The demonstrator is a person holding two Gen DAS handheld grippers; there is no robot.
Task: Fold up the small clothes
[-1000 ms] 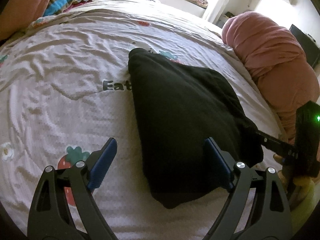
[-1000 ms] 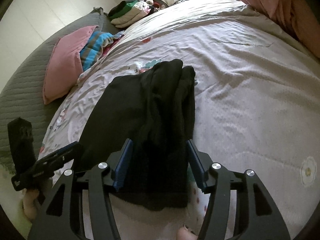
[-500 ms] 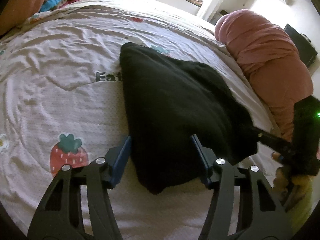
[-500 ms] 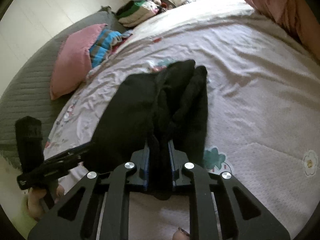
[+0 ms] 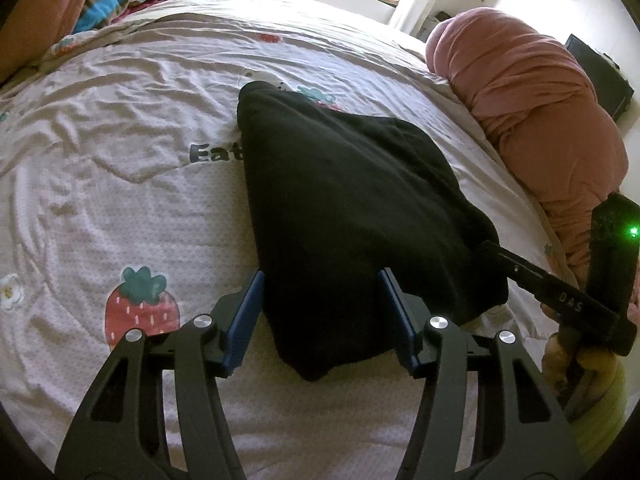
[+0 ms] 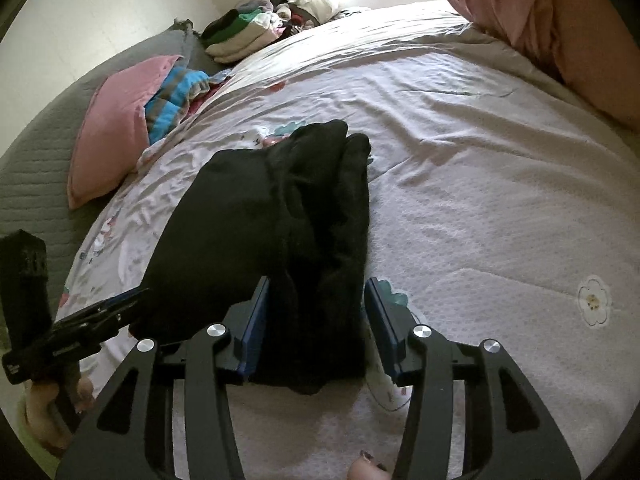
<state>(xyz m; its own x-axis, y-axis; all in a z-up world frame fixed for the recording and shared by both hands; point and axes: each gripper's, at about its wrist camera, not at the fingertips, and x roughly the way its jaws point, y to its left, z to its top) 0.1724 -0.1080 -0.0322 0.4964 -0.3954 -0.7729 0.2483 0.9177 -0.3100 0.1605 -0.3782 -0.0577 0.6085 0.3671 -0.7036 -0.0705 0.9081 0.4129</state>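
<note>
While a black garment lies folded in the middle of the left wrist frame on a white bed sheet printed with strawberries and flowers, the left hand-held gripper sits at the bottom centre with its blue-padded fingers parted on either side of the cloth's near end, not pinching it. At the right edge of that frame the right hand-held gripper reaches into the garment's near right corner. Seen from the right wrist, the garment fills the middle of the frame in bunched layers, and the right hand-held gripper at the bottom straddles a thick fold with its fingers apart; whether the pads touch the cloth cannot be told. A pink bundle of bedding occupies the upper right of the left wrist frame, and a pink pillow lies at the left of the right wrist frame.
</note>
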